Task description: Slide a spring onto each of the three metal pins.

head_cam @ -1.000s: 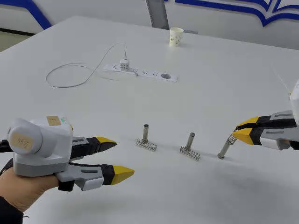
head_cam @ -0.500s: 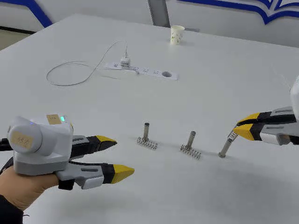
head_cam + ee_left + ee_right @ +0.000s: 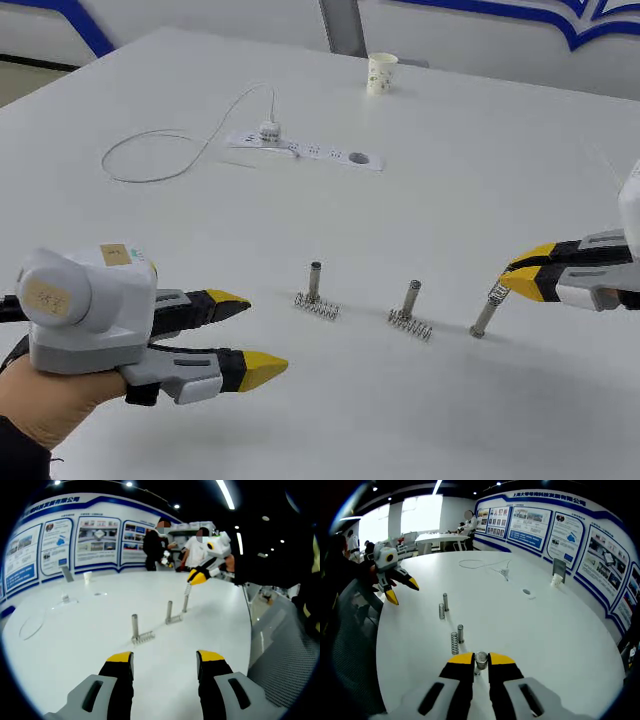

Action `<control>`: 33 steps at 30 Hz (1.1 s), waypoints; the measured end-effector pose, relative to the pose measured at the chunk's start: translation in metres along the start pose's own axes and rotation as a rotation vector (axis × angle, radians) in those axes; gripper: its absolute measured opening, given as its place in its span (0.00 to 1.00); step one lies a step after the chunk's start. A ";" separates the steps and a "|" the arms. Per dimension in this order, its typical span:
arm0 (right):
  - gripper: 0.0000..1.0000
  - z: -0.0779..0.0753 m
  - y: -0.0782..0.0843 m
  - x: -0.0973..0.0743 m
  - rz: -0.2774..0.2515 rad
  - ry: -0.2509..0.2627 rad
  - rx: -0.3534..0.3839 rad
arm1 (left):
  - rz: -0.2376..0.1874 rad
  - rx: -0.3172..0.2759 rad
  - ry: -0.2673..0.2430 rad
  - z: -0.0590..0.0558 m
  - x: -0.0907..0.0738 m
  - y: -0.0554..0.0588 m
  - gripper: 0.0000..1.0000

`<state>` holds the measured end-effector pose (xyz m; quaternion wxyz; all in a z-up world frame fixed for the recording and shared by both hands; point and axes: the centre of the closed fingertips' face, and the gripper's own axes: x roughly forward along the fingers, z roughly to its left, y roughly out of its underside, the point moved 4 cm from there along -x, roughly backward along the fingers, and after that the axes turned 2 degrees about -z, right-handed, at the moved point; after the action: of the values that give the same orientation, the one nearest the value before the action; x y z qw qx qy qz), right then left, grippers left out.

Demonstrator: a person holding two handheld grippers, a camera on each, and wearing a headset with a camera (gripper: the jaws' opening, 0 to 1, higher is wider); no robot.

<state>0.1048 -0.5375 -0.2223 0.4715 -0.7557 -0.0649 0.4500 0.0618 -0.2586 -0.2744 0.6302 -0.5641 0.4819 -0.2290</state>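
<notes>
Head view: my left gripper (image 3: 266,334) sits at 8 o'clock in my hand (image 3: 45,405), over the white table (image 3: 480,170), with its jaws spread wide and nothing between them. My right gripper (image 3: 505,281) comes in from 3 o'clock, its jaws pinching the held spring (image 3: 496,294). That spring sits at the top end of the right pin (image 3: 482,322), which leans with its foot on the table. The middle pin (image 3: 410,297) stands at 9 o'clock from it, with the middle spring (image 3: 410,325) lying flat against its foot. The left pin (image 3: 315,279) stands further toward 9 o'clock, and the left spring (image 3: 318,306) lies at its foot. A power strip (image 3: 312,153) with a looped cable (image 3: 160,152) lies toward 11 o'clock, and a cup (image 3: 380,73) stands at 12 o'clock.

Left gripper view: my jaws rise from 6 o'clock, well apart. The three pins run in a row from centre toward 1 o'clock. The left pin (image 3: 134,625) is nearest, and the right gripper (image 3: 197,578) nips the spring at the far end.

Right gripper view: my yellow tips at 6 o'clock close on the held spring (image 3: 481,659), seen end-on as a ring. The middle pin (image 3: 460,633) and left pin (image 3: 445,601) stand beyond, toward 11 o'clock, each with its spring just beside it. The left gripper (image 3: 402,591) hangs agape at 9 o'clock.
</notes>
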 end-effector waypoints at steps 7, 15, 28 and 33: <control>0.12 0.001 0.000 -0.001 0.003 -0.004 0.007 | 0.001 0.000 0.000 0.000 0.000 0.000 0.52; 0.12 0.002 0.001 0.000 0.009 -0.009 0.011 | 0.002 0.000 -0.001 0.000 0.000 0.000 0.52; 0.12 0.001 0.005 0.004 0.022 -0.015 0.025 | 0.005 0.000 -0.002 0.001 0.000 0.001 0.52; 0.12 0.001 0.007 0.007 0.029 -0.021 0.032 | 0.007 0.002 0.000 0.000 0.000 0.001 0.52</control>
<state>0.1058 -0.5365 -0.2320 0.4762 -0.7441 -0.0518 0.4656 0.0618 -0.2587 -0.2752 0.6317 -0.5616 0.4836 -0.2274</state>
